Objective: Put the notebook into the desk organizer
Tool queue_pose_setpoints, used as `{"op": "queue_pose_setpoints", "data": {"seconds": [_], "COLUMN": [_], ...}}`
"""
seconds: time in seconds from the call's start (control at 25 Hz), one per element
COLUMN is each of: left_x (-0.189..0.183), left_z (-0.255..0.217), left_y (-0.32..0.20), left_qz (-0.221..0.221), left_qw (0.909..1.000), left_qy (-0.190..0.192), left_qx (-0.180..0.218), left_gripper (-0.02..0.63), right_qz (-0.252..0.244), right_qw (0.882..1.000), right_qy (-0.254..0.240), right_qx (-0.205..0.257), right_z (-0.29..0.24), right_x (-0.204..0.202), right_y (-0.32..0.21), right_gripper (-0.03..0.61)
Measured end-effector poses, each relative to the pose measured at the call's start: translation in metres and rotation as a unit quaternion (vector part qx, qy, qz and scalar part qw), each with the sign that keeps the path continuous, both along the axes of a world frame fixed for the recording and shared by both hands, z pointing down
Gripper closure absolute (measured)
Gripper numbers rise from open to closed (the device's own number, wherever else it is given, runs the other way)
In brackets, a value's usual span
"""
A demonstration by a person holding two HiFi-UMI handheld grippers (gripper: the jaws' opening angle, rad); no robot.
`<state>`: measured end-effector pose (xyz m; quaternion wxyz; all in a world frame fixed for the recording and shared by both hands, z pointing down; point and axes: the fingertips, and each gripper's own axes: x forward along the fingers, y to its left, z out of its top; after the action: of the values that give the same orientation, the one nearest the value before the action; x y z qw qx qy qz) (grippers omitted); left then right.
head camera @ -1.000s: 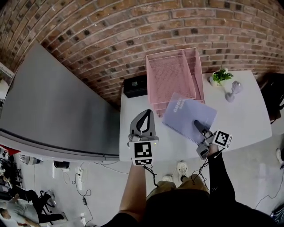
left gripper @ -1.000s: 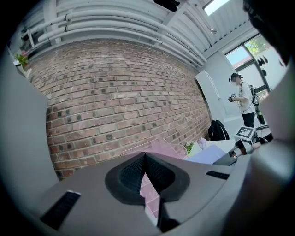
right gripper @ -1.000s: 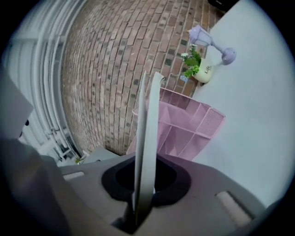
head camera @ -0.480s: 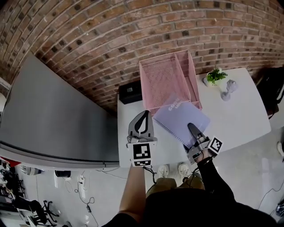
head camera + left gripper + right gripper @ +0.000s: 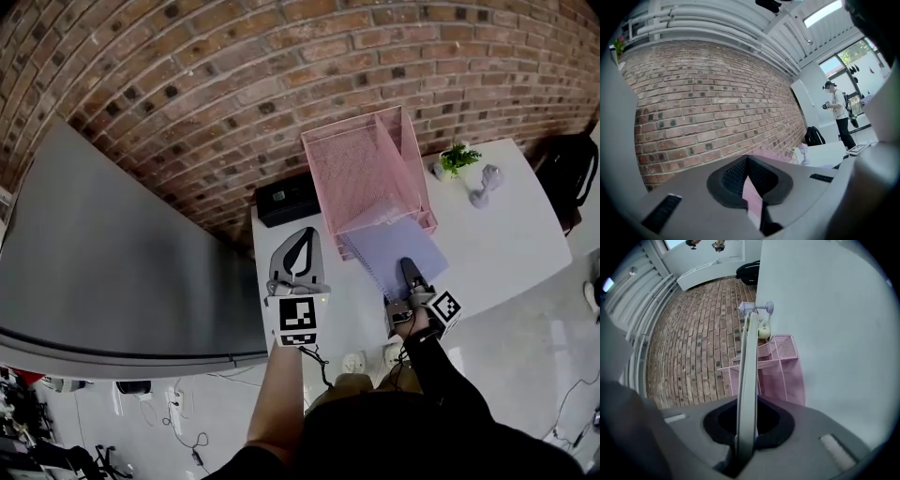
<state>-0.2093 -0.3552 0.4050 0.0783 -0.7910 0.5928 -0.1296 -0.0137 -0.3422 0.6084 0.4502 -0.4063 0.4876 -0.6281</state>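
The pink mesh desk organizer (image 5: 367, 169) stands at the back of the white table (image 5: 497, 248), against the brick wall. A lavender spiral notebook (image 5: 394, 246) lies slanted in front of it, its far end reaching into the organizer's lower tray. My right gripper (image 5: 410, 274) is shut on the notebook's near edge. In the right gripper view the notebook (image 5: 749, 357) shows edge-on between the jaws of that gripper (image 5: 746, 425), with the organizer (image 5: 780, 376) beyond. My left gripper (image 5: 307, 236) hovers over the table's left part, shut and empty; its closed tips (image 5: 746, 159) point at the brick wall.
A black box (image 5: 286, 197) sits left of the organizer. A small potted plant (image 5: 457, 159) and a lavender desk object (image 5: 486, 183) stand at the back right. A grey panel (image 5: 112, 253) runs along the table's left side. A person (image 5: 839, 117) stands far off.
The right gripper has pushed the notebook forward and left, so its far end went from lying in front of the organizer into the lower tray. The left gripper stayed about where it was.
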Motion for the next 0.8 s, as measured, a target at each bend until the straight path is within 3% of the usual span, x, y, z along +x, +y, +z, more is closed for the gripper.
{"op": "queue_pose_setpoints", "data": {"seconds": [0.36,0.6,0.8], "left_x": [-0.039,-0.054,-0.053], "left_z": [0.001,0.004,0.003], "left_y": [-0.007,-0.014,-0.015], "left_qz": [0.003,0.001,0.008], "left_qw": [0.9999,0.9999,0.9997], "left_qy": [0.010,0.016,0.022], "left_qx": [-0.001,-0.004,-0.003], "left_gripper": [0.606,0.606,0.606], "right_qz": [0.007,-0.087,-0.156], "right_qw": [0.997,0.986,0.973], "right_qy": [0.067,0.139,0.171], "right_qx": [-0.031,-0.019,0.017], "right_z": [0.007,0.003,-0.008], "right_x": [-0.030,-0.081,-0.106], "right_y": [-0.012,-0.009,-0.011], "right_gripper": [0.545,0.490,0.380]}}
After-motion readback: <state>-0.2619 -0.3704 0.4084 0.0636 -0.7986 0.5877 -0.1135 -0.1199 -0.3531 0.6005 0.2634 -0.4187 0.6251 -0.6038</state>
